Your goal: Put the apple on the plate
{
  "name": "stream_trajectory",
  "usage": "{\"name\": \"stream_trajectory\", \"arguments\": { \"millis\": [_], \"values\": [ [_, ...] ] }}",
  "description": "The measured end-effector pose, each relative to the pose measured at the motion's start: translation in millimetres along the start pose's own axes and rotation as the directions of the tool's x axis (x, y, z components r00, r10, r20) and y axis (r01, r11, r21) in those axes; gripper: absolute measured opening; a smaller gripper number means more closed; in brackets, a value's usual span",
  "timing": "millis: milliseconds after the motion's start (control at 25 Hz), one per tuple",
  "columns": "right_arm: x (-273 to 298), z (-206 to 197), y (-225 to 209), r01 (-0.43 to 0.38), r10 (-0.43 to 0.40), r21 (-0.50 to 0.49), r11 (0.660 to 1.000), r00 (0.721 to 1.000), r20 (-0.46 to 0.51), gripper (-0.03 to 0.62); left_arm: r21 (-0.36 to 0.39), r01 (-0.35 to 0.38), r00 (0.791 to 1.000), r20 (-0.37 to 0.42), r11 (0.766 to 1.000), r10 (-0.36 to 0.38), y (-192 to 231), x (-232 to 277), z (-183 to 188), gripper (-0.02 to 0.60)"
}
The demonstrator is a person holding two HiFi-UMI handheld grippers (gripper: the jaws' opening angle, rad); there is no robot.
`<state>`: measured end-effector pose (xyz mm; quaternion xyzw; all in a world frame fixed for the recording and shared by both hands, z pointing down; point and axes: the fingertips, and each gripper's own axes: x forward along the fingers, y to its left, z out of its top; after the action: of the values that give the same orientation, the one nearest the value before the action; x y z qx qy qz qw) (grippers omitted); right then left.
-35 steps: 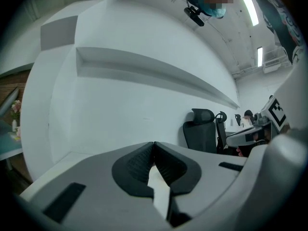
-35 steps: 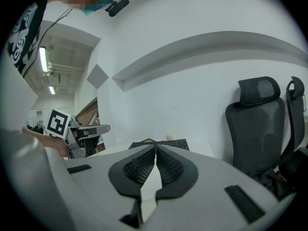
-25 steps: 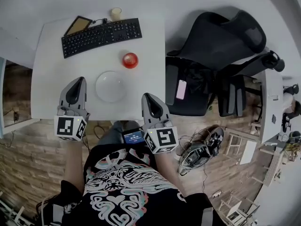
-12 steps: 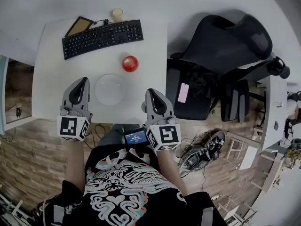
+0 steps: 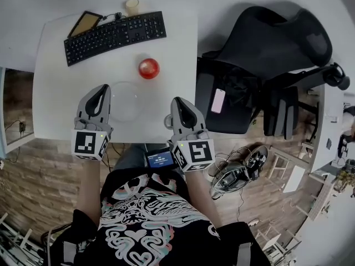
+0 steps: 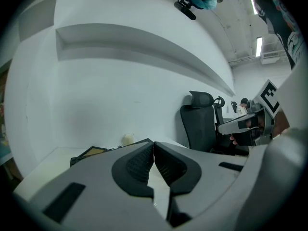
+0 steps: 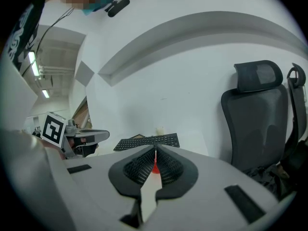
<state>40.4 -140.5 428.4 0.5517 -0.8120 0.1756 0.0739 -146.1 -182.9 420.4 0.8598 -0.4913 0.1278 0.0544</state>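
Observation:
A red apple [image 5: 148,68] sits on the white table [image 5: 55,87], just beyond a white plate [image 5: 125,100] that is empty. My left gripper [image 5: 103,88] hovers at the plate's left rim, jaws shut with nothing in them. To the plate's right, near the table's front edge, my right gripper [image 5: 176,100] is also shut and empty. In the right gripper view a red sliver of the apple [image 7: 155,168] shows behind the closed tips [image 7: 155,148]. The left gripper view shows its tips [image 6: 153,143] pressed together.
A black keyboard [image 5: 113,35], a dark tablet [image 5: 84,24] and a small cup [image 5: 132,6] lie along the table's far side. A black office chair [image 5: 260,60] with a pink phone [image 5: 217,100] on its seat stands right of the table. Cables and gear lie on the floor [image 5: 238,173].
Both grippers have moved forward over the table's near edge; the left one now reaches the plate's left rim. Apple and plate have not moved on the table.

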Motion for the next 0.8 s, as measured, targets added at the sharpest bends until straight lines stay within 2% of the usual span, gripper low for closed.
{"name": "stream_trajectory", "arguments": {
  "millis": [360,480,600,800],
  "values": [
    [39,-20,-23,-0.027,0.028,0.021,0.999,0.999,-0.041,0.031,0.027,0.053,0.997,-0.049,0.998,-0.052,-15,55,-21,0.017],
    [51,-26,-36,-0.027,0.029,0.030,0.999,0.998,-0.052,0.031,0.037,0.096,0.994,-0.047,0.995,-0.094,-28,77,-25,0.017],
    [60,-31,-48,-0.023,0.025,0.041,0.999,0.998,-0.062,0.030,0.040,0.106,0.994,-0.038,0.994,-0.105,-36,96,-26,0.017],
    [74,-44,-62,-0.015,0.019,0.059,0.998,0.997,-0.078,0.031,0.050,0.143,0.987,-0.080,0.988,-0.139,-42,117,-43,0.017]
  ]
}}
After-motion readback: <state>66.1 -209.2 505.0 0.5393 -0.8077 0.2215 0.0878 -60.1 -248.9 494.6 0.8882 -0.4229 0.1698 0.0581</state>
